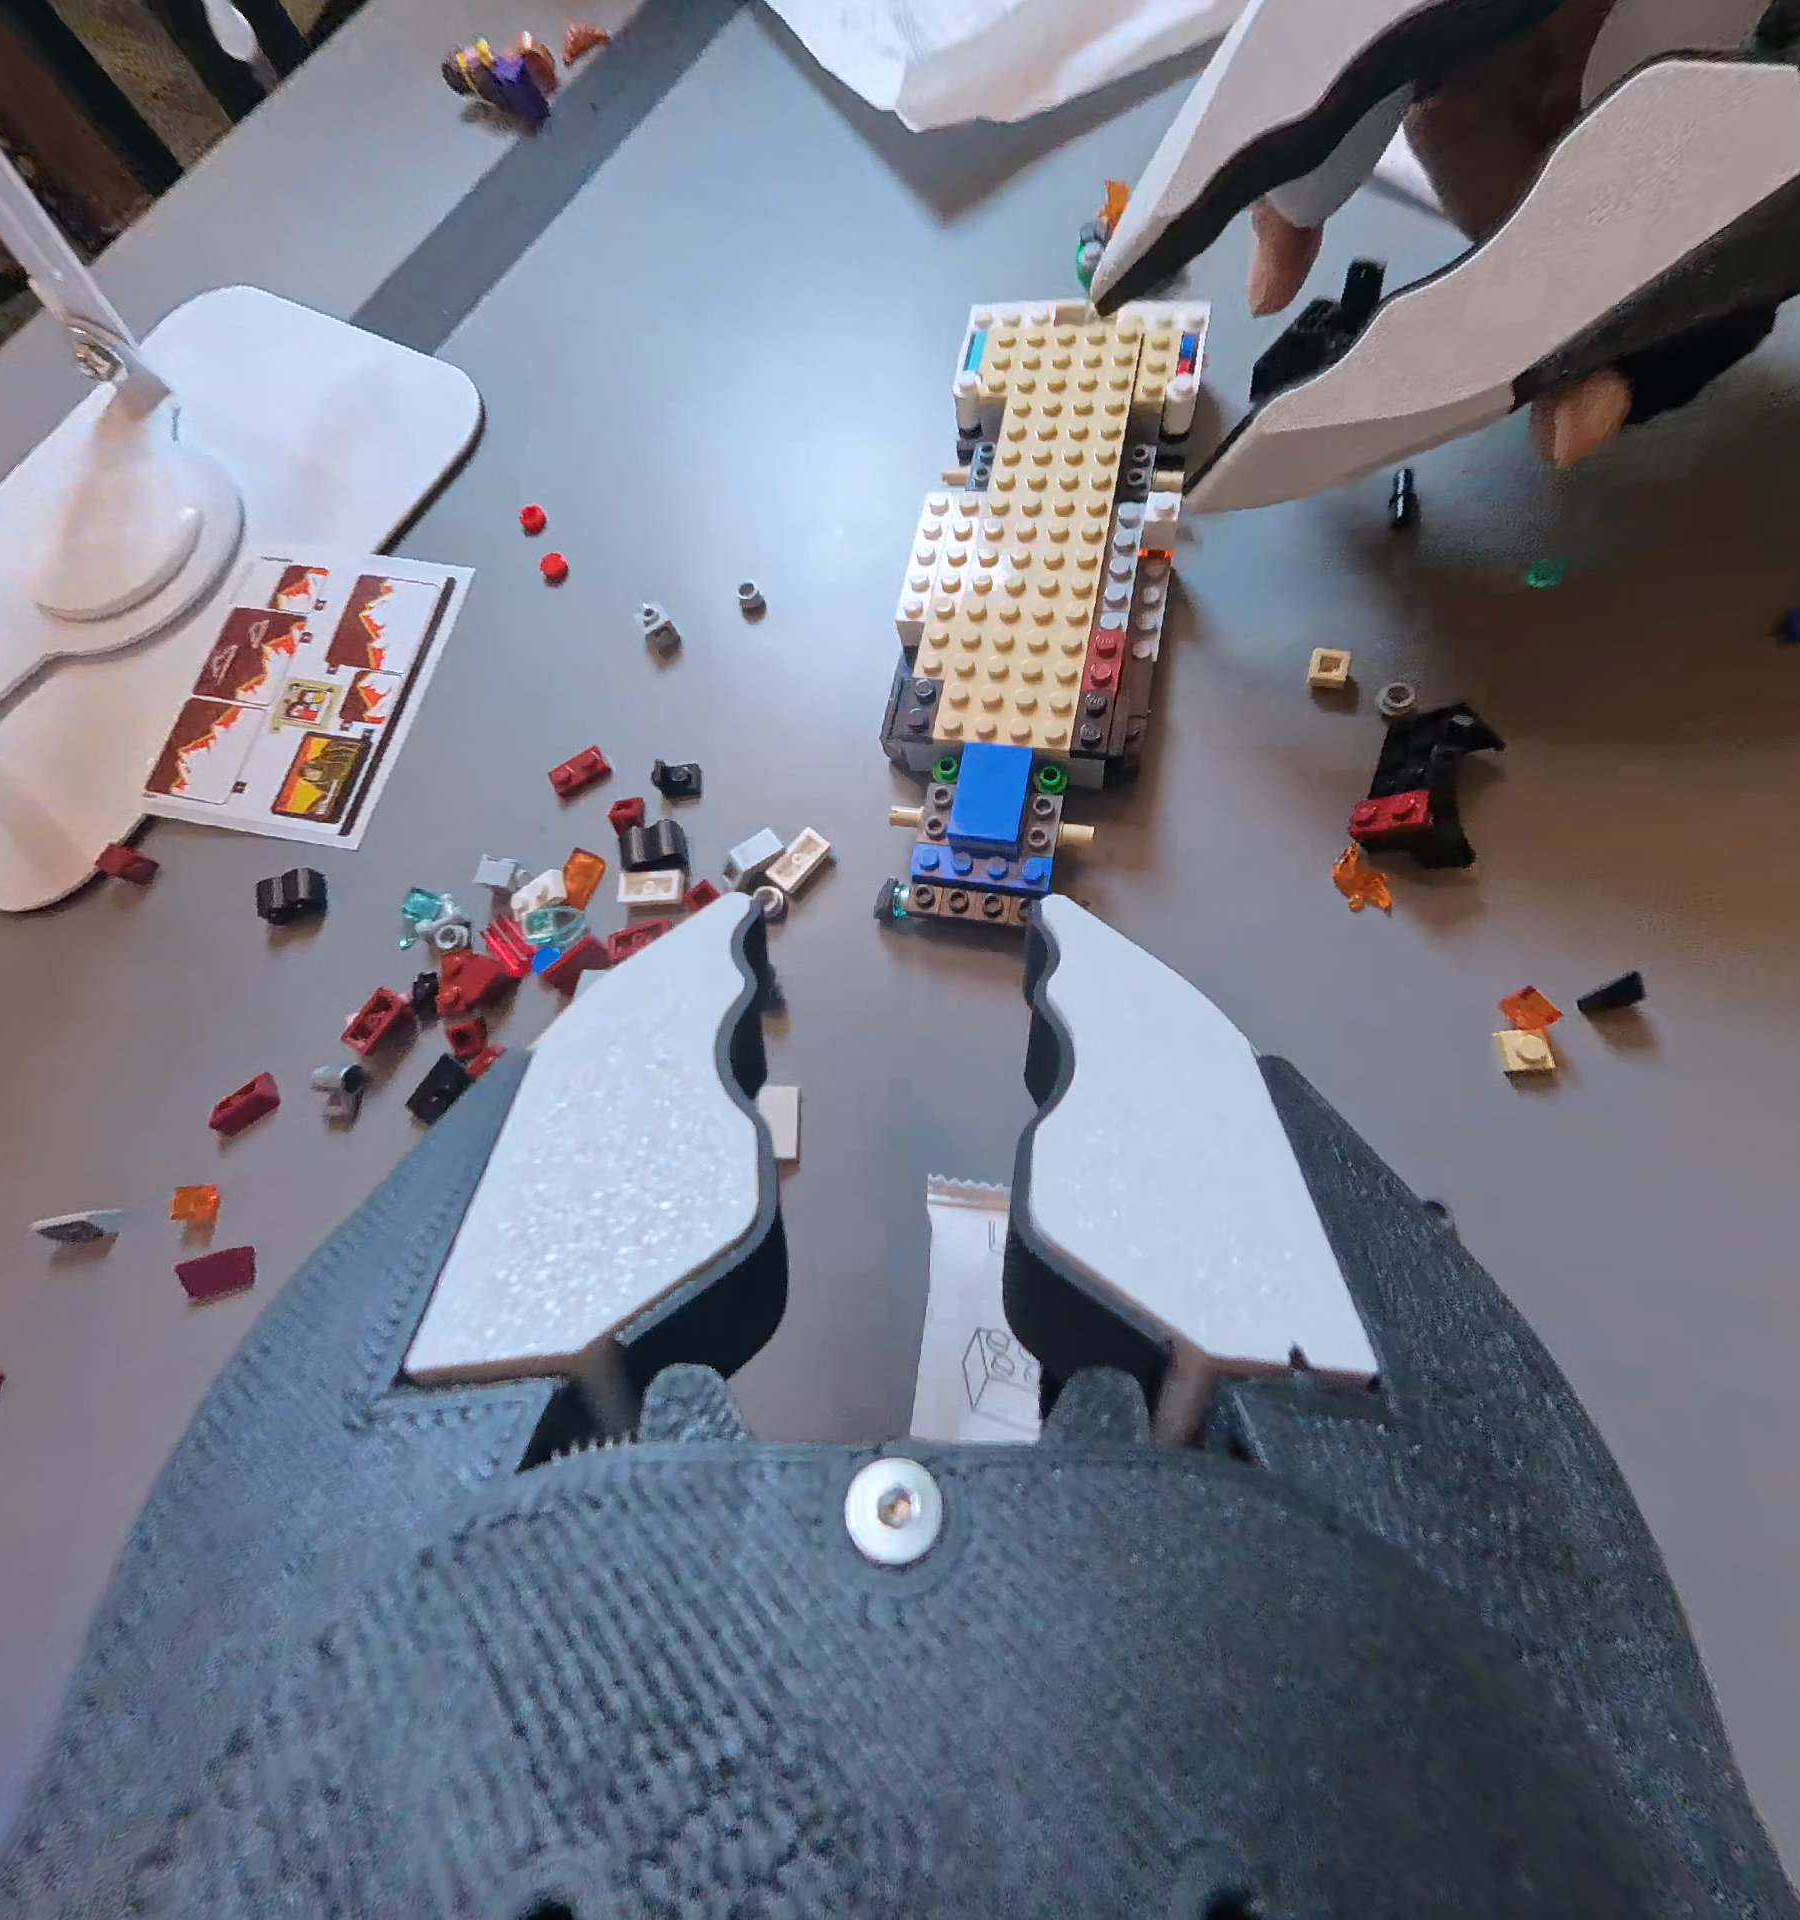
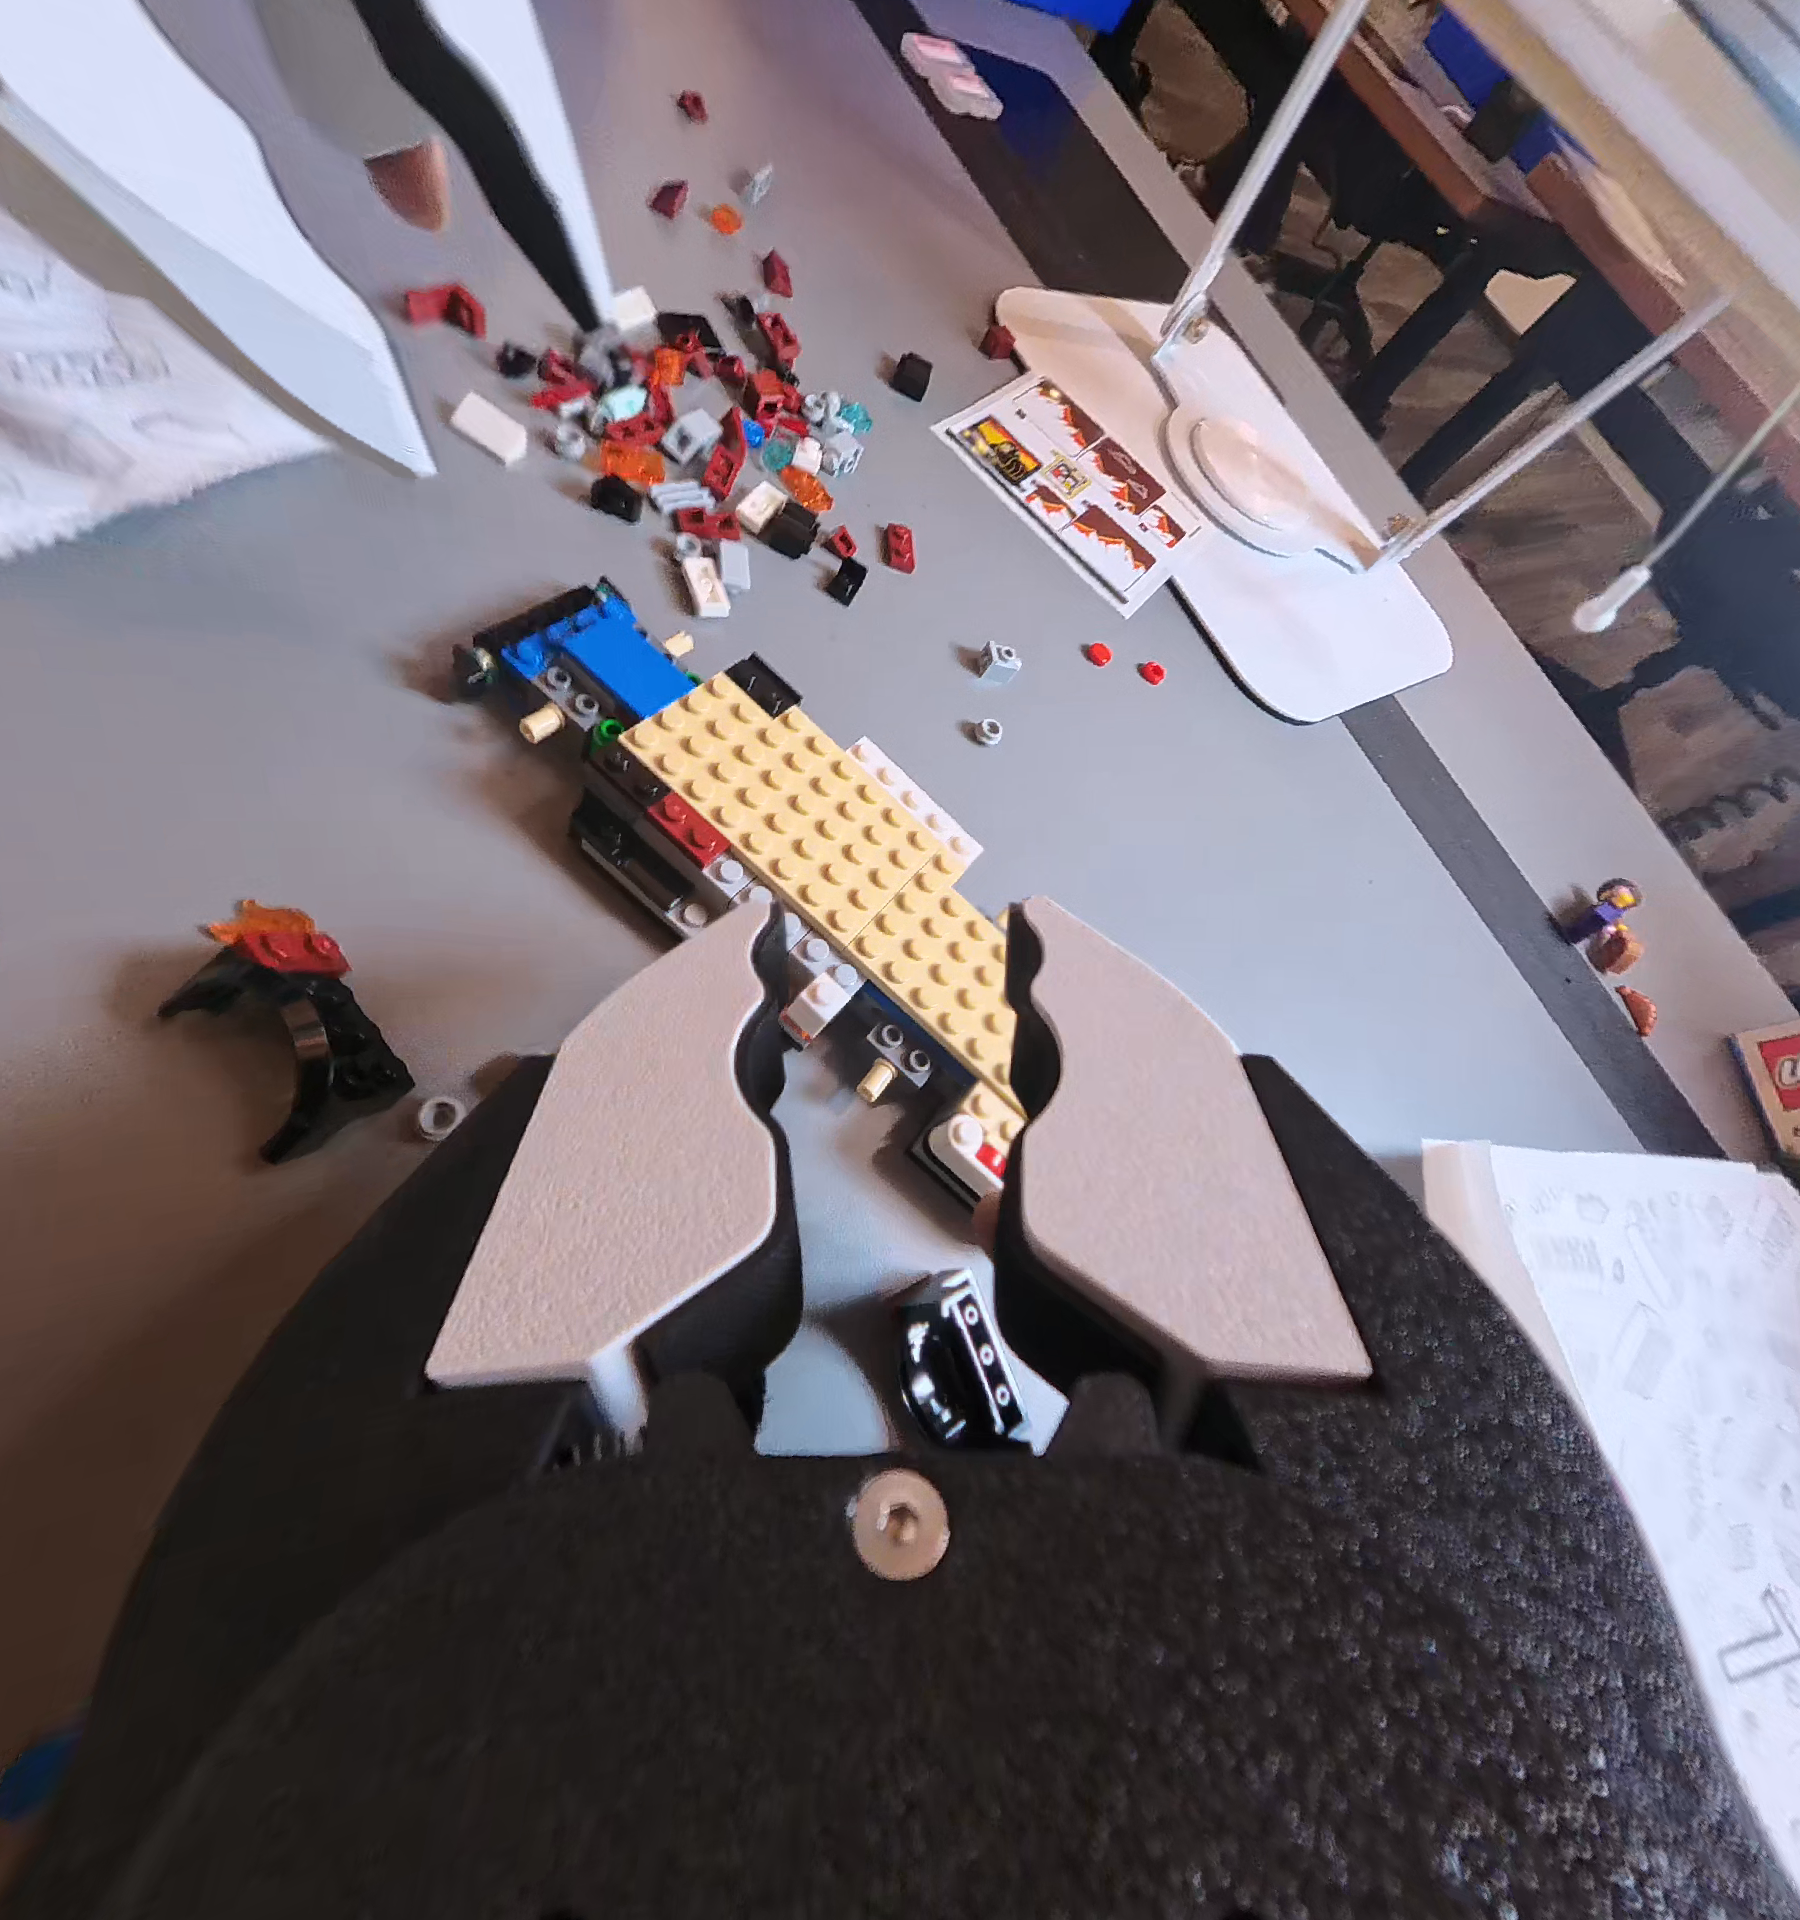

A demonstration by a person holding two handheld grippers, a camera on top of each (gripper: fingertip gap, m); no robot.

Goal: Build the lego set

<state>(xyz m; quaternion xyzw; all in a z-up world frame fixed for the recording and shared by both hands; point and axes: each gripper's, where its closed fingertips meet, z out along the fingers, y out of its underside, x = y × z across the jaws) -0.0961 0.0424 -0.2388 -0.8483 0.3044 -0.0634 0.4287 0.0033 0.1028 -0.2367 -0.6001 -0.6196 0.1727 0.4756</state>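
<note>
**Both claws open around the brick vehicle chassis**

Your left claw (image 1: 896,914) stands open at lower centre, its tips just short of the blue end of the brick vehicle chassis (image 1: 1041,582) on the counter (image 1: 771,416). Your right claw (image 2: 891,925) gapes over the chassis's tan plate, gripping nothing. Loose bricks (image 1: 522,935) lie left.
</note>
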